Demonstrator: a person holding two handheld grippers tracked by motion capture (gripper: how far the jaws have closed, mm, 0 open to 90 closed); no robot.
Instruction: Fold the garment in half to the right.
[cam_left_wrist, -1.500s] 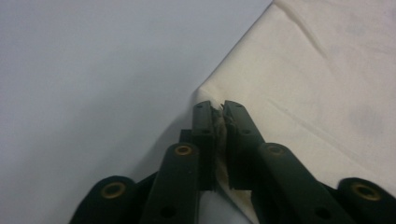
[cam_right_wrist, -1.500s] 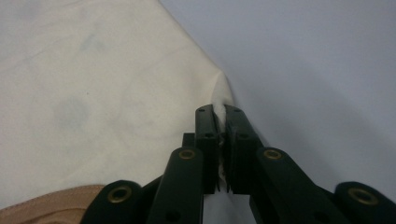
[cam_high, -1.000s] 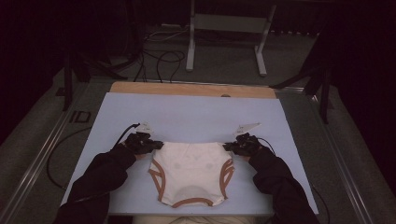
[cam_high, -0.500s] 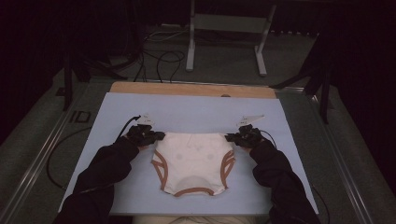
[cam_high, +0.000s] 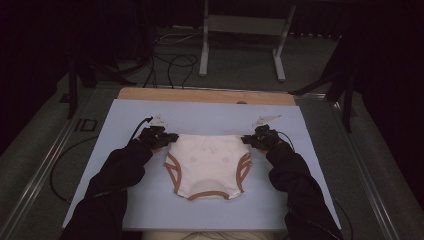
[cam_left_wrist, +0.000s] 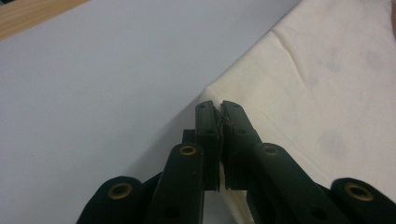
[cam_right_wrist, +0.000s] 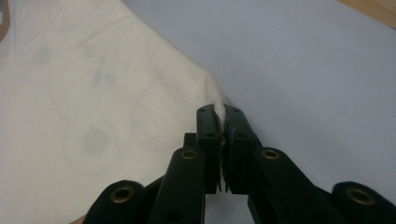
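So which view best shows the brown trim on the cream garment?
The high view: the cream garment lies whole, brown trim lining both leg openings and the bottom edge. The gripper views show mostly plain cloth at each pinched corner.

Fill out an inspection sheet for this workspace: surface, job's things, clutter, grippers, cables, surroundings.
Surface: pale blue mat laid over a wooden board; flat and clean.
Job's things: cream cloth underpants with brown leg trim, spread flat on the mat, waistband on the far side.
Clutter: nothing seen.
Grippers: left gripper shut on the underpants' left waistband corner; right gripper shut on the right corner; cloth shows between both pairs of jaws.
Cables: black gripper cable arcs over the mat by the left hand; more black cables lie on the floor beyond the board.
Surroundings: grey metal stand on a dark floor behind the table; the rest is dim.
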